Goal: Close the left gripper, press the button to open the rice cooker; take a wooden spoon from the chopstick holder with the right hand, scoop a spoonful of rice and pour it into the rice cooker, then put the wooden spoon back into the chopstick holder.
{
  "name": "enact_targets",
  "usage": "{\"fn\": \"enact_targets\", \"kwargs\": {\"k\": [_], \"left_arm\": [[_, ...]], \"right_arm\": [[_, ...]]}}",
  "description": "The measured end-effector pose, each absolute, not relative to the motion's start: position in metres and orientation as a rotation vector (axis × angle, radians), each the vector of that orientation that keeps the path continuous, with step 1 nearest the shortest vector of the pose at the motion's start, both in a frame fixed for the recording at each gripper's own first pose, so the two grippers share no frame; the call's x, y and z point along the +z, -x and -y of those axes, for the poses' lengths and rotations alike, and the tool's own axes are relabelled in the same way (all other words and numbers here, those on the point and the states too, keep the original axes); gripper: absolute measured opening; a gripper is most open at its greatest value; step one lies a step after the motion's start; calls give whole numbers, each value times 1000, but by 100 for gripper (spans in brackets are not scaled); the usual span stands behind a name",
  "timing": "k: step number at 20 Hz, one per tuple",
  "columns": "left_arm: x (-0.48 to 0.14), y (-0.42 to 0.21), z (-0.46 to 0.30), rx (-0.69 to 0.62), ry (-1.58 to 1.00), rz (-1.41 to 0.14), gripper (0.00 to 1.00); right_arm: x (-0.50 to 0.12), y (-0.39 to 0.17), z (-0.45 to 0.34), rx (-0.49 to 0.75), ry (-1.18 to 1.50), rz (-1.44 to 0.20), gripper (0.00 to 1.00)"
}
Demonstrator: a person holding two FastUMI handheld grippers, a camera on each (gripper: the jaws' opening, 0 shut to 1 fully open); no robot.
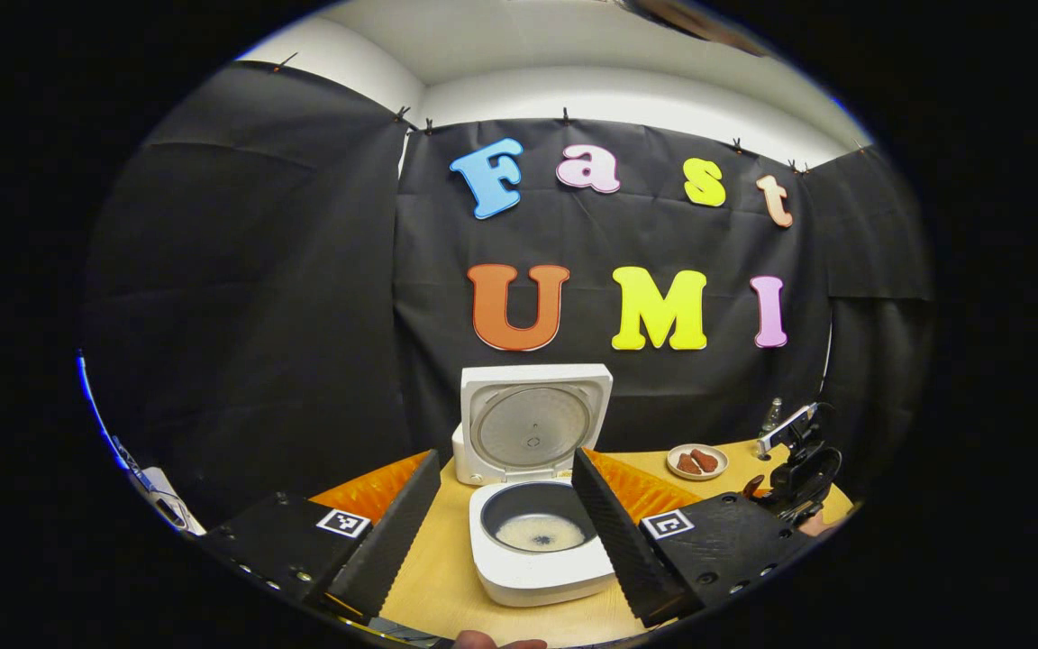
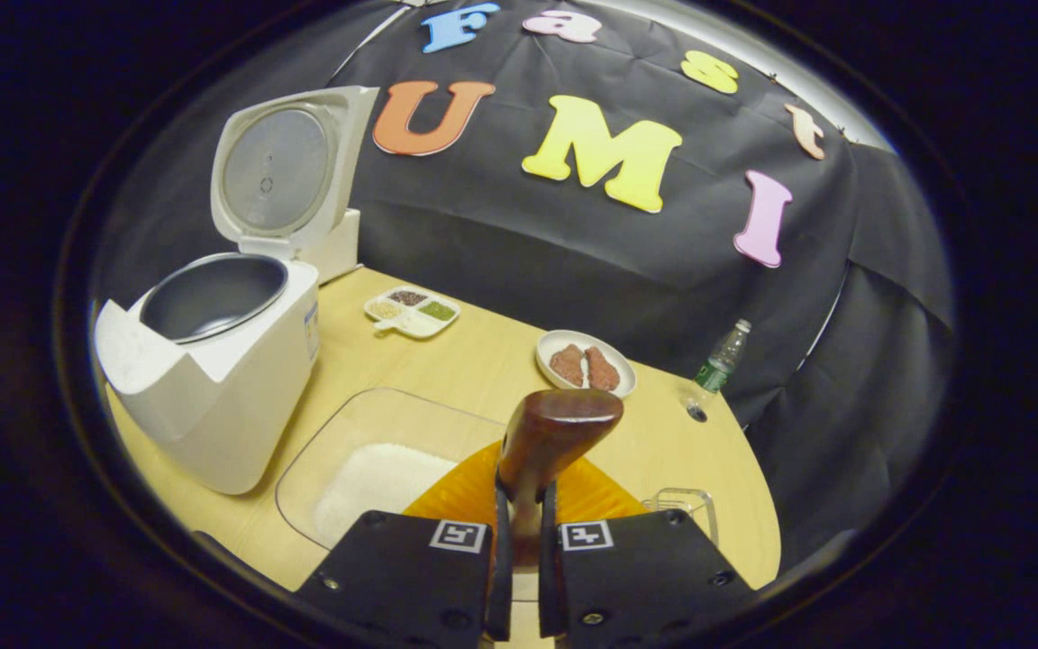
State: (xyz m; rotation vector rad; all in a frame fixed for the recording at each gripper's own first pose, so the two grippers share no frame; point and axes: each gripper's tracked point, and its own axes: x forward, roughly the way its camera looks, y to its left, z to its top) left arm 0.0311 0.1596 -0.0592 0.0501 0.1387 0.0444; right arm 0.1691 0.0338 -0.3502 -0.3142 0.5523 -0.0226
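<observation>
Left tool spread open before open rice cooker, rice in pot, plate beyond, possibly meat

1. White rice cooker with grey inner pot.
2. Dark reddish-brown wooden spoon.
3. Pale wood-grain table.
4. White rice in clear container.
5. Green-labelled bottle.

On your light wooden bench a small white round plate carries two reddish-brown pieces of food lying side by side. To its right, near the bench's far edge, you have a clear plastic bottle with a green label standing upright. Toward the back wall sits a white divided tray with dark, pale and green fillings in separate compartments. A small clear plastic container stands near the bench's right edge.
</observation>
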Motion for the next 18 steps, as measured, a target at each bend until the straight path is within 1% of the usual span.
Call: {"fn": "enact_targets", "kwargs": {"k": [2, 6, 8, 13, 18], "left_arm": [[-62, -30, -164, 49, -47, -149, 94], [-64, -30, -166, 50, -38, -155, 94], [-66, -29, -167, 52, -42, -164, 94], [-65, -27, -170, 68, -37, -167, 94], [-62, -26, -163, 80, -30, -167, 94]], "right_arm": [[-356, -166, -46, -3, 252, -570, 17], [-364, -165, -82, 64, 39, -621, 16], [-365, -165, -90, 76, -78, -640, 17], [-360, -167, -92, 78, -399, -675, 17], [-353, -171, -75, 73, -651, -683, 17]]}}
